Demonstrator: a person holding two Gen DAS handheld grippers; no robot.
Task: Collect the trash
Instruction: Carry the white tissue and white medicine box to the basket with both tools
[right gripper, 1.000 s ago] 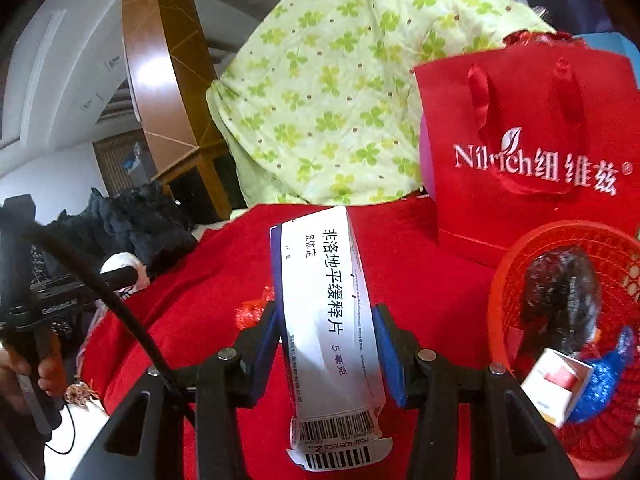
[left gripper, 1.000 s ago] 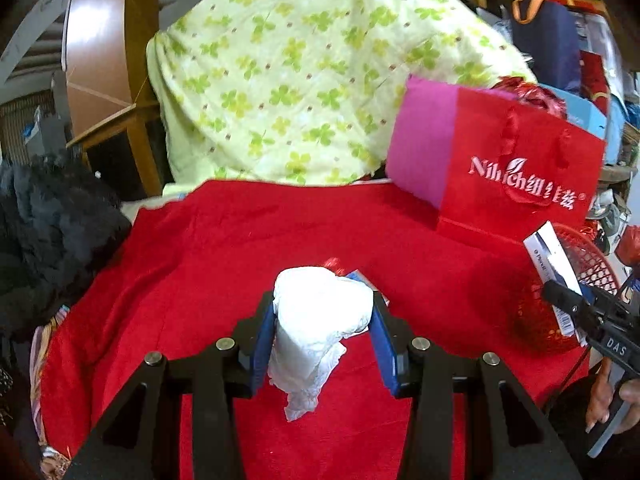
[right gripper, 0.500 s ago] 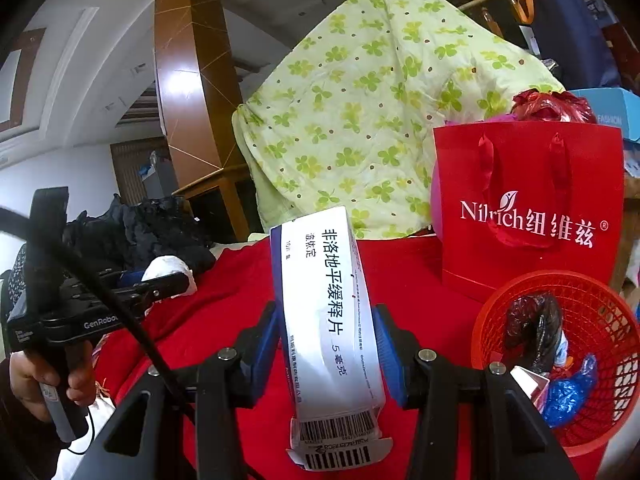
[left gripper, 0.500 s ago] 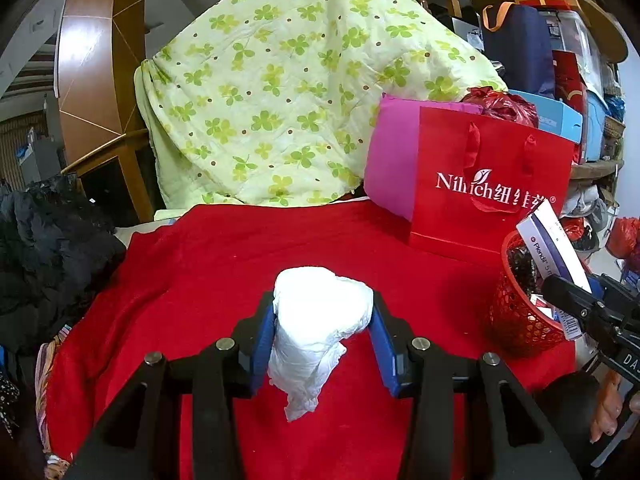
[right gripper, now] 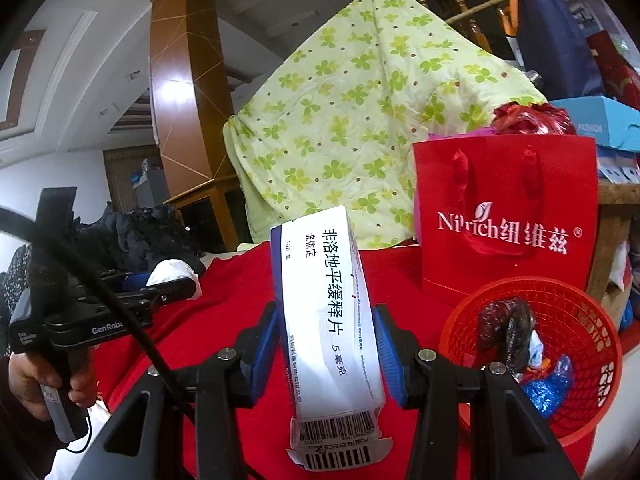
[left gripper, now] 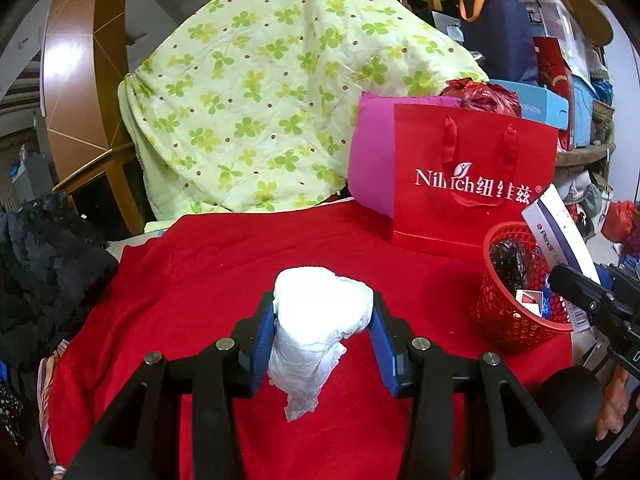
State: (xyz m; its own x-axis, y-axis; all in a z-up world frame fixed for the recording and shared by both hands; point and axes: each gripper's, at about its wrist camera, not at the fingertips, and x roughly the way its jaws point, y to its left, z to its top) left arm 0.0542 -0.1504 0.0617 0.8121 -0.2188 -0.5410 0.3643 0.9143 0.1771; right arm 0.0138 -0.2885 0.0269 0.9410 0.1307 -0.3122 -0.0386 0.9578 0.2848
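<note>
My left gripper (left gripper: 322, 322) is shut on a crumpled white tissue wad (left gripper: 320, 320), held above the red cloth (left gripper: 224, 264). My right gripper (right gripper: 326, 334) is shut on a white and purple medicine box (right gripper: 324, 308) with its flap hanging open at the bottom. A red mesh basket (right gripper: 592, 364) with wrappers and a small box inside sits to the right of the medicine box; in the left wrist view the basket (left gripper: 504, 320) stands at the right, with the right gripper and its box (left gripper: 556, 228) just beside it. The left gripper (right gripper: 172, 282) with the tissue also shows in the right wrist view.
A red paper gift bag (left gripper: 472, 184) stands behind the basket, with a pink bag behind it. A green clover quilt (left gripper: 272, 96) is draped at the back. Dark clothing (left gripper: 44, 264) lies at the left edge. A hand (right gripper: 36, 384) grips the left tool's handle.
Both grippers have lifted and pulled back from the table, so the basket, gift bag and quilt look farther away and lower. Both grips are unchanged.
</note>
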